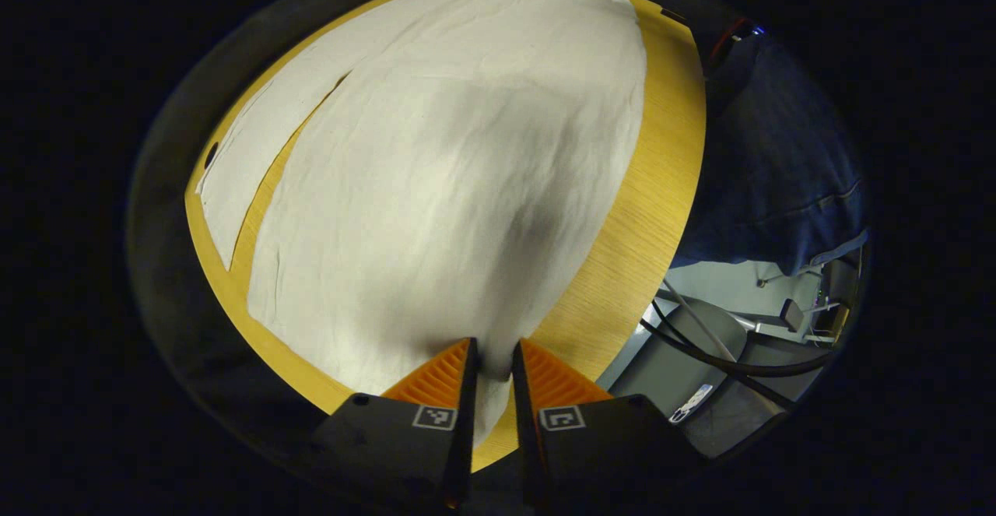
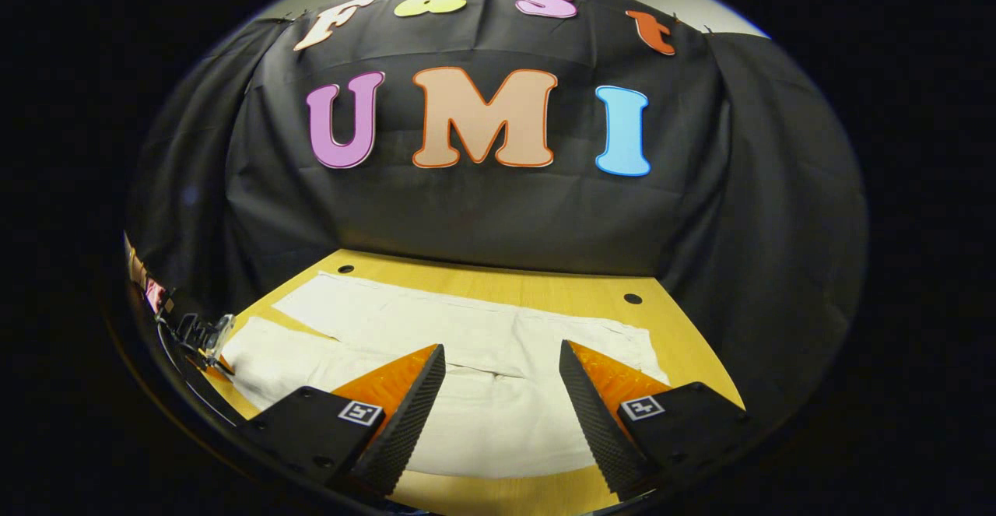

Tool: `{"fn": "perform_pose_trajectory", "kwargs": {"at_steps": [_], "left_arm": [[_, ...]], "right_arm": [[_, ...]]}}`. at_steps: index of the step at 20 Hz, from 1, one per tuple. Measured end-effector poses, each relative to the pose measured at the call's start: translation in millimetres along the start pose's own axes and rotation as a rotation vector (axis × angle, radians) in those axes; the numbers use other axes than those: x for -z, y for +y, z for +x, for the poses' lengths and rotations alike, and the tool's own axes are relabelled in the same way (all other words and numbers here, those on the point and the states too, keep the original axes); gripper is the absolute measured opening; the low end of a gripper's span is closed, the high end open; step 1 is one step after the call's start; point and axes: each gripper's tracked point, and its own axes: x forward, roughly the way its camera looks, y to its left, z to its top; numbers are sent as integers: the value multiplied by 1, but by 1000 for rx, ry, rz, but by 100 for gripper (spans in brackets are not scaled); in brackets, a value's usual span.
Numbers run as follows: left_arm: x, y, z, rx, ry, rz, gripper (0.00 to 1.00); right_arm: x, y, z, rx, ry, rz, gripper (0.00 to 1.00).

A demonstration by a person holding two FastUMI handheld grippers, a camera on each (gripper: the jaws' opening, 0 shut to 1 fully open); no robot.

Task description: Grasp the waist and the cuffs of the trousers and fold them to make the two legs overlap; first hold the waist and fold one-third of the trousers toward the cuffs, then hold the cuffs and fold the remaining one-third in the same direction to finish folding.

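The trousers (image 1: 436, 181) are off-white, lightly creased cloth spread flat on a yellow wooden table (image 1: 661, 189). In the left gripper view they run from the bottom centre up to the top of the frame, one broad leg in the middle and the second leg lying along the upper left, a thin wedge of tabletop showing between the two. The left gripper (image 1: 492, 368) at the bottom centre has its fingers drawn close with a fold of the trouser edge pinched between them. At the right of that view, past the table's edge, I can see a person's dark blue clothing (image 1: 786, 166) and black cables (image 1: 724, 356) over a grey floor. In the right gripper view the trousers (image 2: 467, 329) lie across the lower middle, and the right gripper (image 2: 502, 391) stands with its fingers spread wide above the cloth, holding nothing.
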Motion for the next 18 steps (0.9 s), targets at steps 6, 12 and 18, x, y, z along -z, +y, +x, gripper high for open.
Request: {"fn": "perform_pose_trajectory", "kwargs": {"at_steps": [6, 12, 18], "left_arm": [[0, 1, 0, 7, 10, 3, 0], [0, 3, 1, 1, 23, 24, 0], [0, 3, 2, -7, 31, 16, 0]], "right_arm": [[21, 11, 12, -91, 45, -70, 98], [80, 11, 20, -258, 191, -235, 97], [145, -28, 21, -406, 420, -485, 97]]}}
